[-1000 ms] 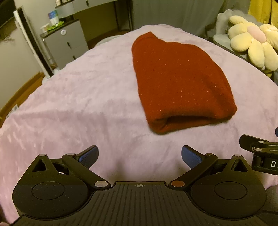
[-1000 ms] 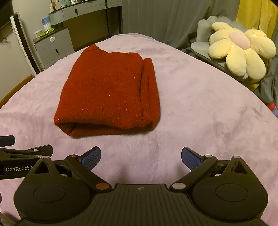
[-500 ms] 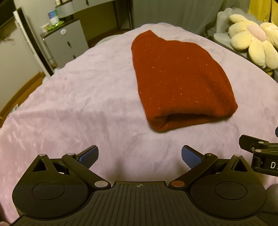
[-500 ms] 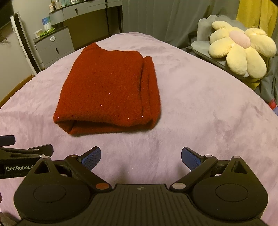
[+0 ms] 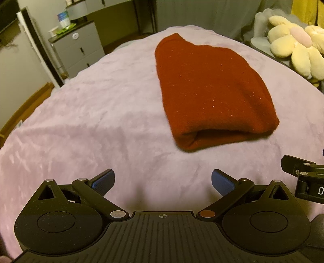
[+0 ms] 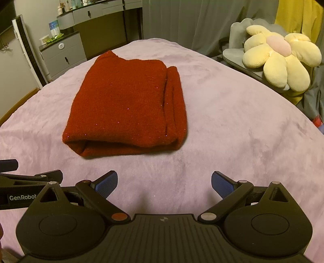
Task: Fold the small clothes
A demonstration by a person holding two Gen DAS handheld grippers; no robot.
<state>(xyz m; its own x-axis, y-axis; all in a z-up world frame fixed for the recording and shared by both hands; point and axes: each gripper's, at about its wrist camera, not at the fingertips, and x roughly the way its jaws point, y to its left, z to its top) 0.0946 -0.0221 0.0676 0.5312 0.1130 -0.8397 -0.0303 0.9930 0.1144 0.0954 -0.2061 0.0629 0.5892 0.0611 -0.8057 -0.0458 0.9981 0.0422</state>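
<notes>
A dark red knitted garment point(image 5: 212, 93) lies folded into a thick rectangle on the lilac blanket point(image 5: 101, 121). In the right wrist view the garment point(image 6: 125, 107) shows stacked folded edges along its right side. My left gripper point(image 5: 163, 180) is open and empty, hovering over the blanket short of the garment's near edge, left of it. My right gripper point(image 6: 164, 183) is open and empty, short of the garment's near right corner. Each gripper's side shows at the edge of the other's view.
A yellow flower-shaped cushion point(image 6: 281, 60) lies on a grey seat at the right. A grey drawer cabinet point(image 5: 79, 50) and a desk point(image 6: 105, 18) stand beyond the bed's far left. The blanket point(image 6: 243, 125) spreads wide around the garment.
Both grippers have drawn back very slightly and tilted, so the garment sits a touch higher in view. The garment has not moved and both grippers stay open.
</notes>
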